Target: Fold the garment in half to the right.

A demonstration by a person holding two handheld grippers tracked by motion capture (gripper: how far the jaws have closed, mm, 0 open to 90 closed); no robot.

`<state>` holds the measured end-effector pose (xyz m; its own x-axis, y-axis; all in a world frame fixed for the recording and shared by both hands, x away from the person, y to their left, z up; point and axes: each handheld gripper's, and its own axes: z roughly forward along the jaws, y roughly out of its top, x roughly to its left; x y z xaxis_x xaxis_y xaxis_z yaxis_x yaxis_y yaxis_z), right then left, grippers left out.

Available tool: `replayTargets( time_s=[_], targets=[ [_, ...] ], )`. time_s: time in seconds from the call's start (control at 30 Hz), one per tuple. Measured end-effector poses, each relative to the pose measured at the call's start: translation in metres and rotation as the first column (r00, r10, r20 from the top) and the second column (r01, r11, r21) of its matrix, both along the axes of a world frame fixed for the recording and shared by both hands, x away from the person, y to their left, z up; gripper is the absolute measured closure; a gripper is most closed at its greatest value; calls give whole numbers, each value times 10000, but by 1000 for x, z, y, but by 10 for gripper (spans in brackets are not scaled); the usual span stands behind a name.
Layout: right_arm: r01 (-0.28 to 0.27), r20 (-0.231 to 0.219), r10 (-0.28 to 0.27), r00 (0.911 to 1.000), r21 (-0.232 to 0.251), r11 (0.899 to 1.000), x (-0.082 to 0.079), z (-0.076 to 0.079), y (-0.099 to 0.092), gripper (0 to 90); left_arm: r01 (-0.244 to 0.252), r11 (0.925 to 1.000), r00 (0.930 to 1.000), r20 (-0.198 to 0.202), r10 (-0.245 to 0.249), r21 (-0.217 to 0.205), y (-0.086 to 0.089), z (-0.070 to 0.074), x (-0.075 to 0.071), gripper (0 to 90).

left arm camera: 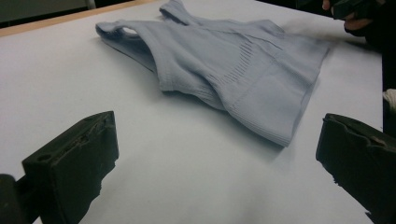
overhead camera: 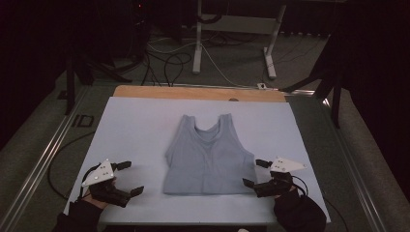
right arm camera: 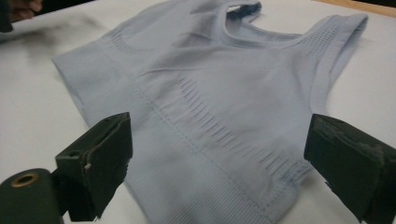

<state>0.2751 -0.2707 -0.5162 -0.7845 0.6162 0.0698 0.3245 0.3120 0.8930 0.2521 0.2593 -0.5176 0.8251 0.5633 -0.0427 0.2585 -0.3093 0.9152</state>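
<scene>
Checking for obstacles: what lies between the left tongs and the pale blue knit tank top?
Bare white table cover, seen in the left gripper view, separates the open left tongs from the pale blue knit tank top.

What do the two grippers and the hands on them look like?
Both grippers are black, each with two blocky black jaws whose pads look worn and chipped. The left gripper and the right gripper each carry a pale grey three-cornered plate with small dots on top. A thin black cable trails from each. The person wears dark sleeves or gloves at both hands.
</scene>
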Motion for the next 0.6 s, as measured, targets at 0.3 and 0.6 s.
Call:
replayTargets(
  time_s=[0.3, 0.6],
  targets=[
    [-104, 154, 106, 9998, -111, 9999, -4, 5, 6, 81, 57, 9999, 10000, -6, -57, 119, -2, 1, -1, 4],
    [-229, 411, 229, 9989, -2, 9997, -10, 22, 14, 81, 177, 9990, 9997, 148, -183, 415, -11, 10, -3, 4]
  ],
)
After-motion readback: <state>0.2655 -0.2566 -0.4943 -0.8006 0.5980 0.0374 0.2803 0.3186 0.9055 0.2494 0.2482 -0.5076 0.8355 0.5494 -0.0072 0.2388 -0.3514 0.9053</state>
